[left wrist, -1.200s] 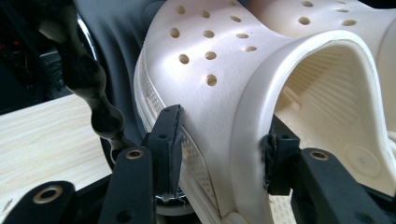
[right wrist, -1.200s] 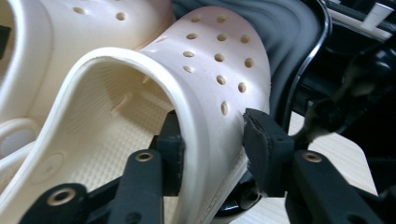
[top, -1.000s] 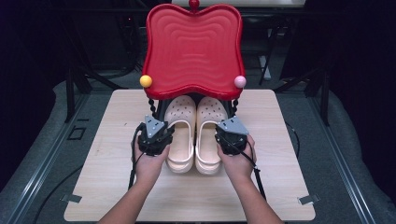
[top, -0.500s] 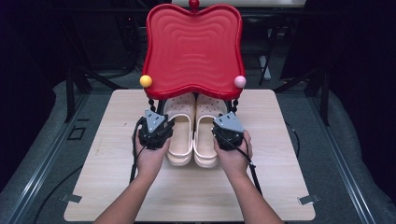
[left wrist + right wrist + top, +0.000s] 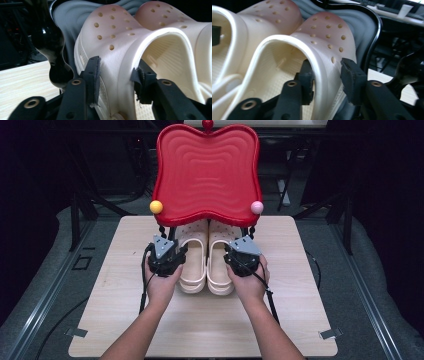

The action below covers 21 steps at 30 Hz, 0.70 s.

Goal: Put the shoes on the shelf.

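Observation:
Two cream perforated clogs lie side by side on the wooden table (image 5: pixel 300 295), their toes under a raised red tray (image 5: pixel 207 170). My left gripper (image 5: pixel 180 251) straddles the outer side wall of the left clog (image 5: pixel 192 265). In the left gripper view that wall (image 5: pixel 117 37) stands between the jaws of the left gripper (image 5: pixel 116 75). My right gripper (image 5: pixel 234 251) straddles the outer wall of the right clog (image 5: pixel 220 267). That wall (image 5: pixel 329 27) is between the jaws of the right gripper (image 5: pixel 327 77), with a gap at the outer pad (image 5: pixel 349 77). Both pairs of jaws have just been opening and no longer press.
The red tray stands on black beaded legs (image 5: pixel 50 42) at the table's far side. A yellow ball (image 5: pixel 156 206) and a pink ball (image 5: pixel 257 207) sit at its front corners. Dark frames and floor rails surround the table. Cables trail from both grippers.
Both hands and the clogs have slid a little away from the person, so the toes sit deeper under the red tray.

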Available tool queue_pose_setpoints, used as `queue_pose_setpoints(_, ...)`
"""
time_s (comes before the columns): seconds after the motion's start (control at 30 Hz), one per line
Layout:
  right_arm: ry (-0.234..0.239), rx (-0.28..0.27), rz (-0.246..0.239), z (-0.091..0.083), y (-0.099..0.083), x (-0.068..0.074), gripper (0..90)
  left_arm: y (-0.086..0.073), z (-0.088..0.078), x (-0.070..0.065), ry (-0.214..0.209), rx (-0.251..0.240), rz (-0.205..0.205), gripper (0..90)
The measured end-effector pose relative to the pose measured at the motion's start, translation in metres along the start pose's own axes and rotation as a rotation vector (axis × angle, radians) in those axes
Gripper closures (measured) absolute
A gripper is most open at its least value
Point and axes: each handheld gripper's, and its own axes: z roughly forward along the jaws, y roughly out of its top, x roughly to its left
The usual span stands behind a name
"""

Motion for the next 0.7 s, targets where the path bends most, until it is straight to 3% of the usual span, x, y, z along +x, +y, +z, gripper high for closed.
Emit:
queue_pose_setpoints(0.07,0.01,-0.005,0.0,-0.001,0.0,0.0,57.2,0.0,-0.001,0.0,-0.012,-0.006,-0.013,56.3)
queue_pose_setpoints(0.17,-0.001,-0.012,-0.072,-0.005,0.0,0.004,52.7,0.002,-0.005,0.001,-0.016,-0.005,-0.009,52.4)
queue_pose_setpoints(0.3,0.013,0.003,-0.099,-0.009,0.001,0.005,51.0,0.003,-0.008,0.001,-0.023,0.015,0.001,49.9)
queue_pose_setpoints(0.7,0.037,0.014,-0.099,-0.02,0.0,0.001,50.5,0.006,-0.023,0.001,-0.041,0.011,0.015,47.6)
